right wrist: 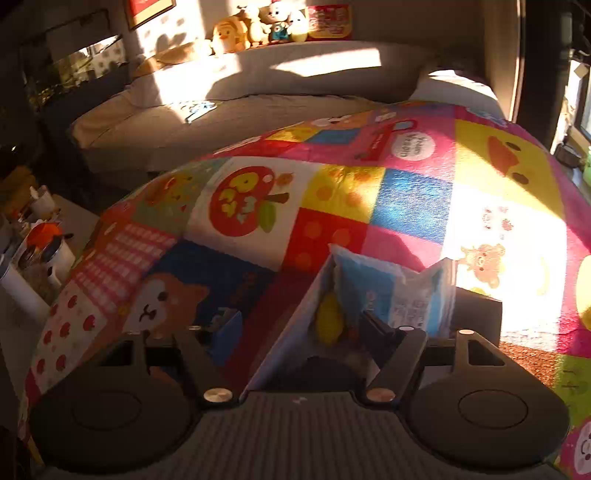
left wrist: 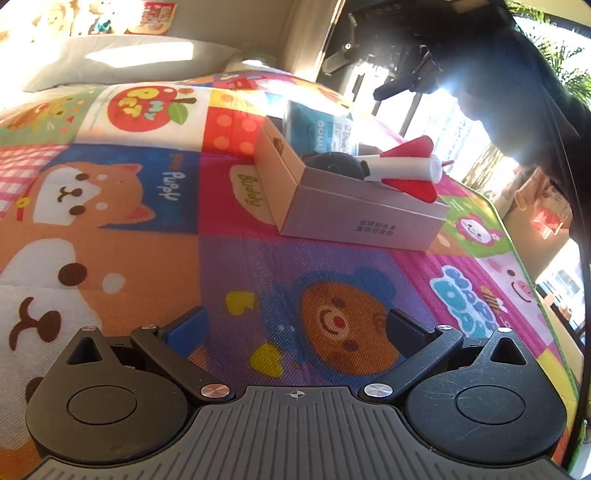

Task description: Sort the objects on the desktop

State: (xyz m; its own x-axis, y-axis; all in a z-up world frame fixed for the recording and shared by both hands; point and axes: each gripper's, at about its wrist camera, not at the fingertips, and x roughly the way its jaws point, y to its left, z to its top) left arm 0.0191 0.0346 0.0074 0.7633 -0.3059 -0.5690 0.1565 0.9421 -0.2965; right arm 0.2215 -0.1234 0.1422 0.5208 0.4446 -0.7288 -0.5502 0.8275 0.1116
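A grey cardboard box (left wrist: 354, 218) stands on the colourful cartoon mat (left wrist: 147, 229). In it lie a red and white toy rocket (left wrist: 406, 166), a black round object (left wrist: 336, 164) and a blue and white packet (left wrist: 321, 129). My left gripper (left wrist: 295, 328) is open and empty, low over the mat in front of the box. My right gripper (right wrist: 299, 332) is open over the box (right wrist: 291, 332), one finger outside its left wall, one inside. Below it lie a yellow object (right wrist: 328, 317), the packet (right wrist: 391, 291) and a dark round object (right wrist: 325, 373). The other hand-held gripper (left wrist: 402, 81) shows above the box.
A grey sofa (right wrist: 258, 96) with plush toys (right wrist: 255, 26) stands behind the mat. A side table with cups and bottles (right wrist: 40, 240) is at the left. A black-clad arm (left wrist: 517, 92) and bright windows are at the right in the left wrist view.
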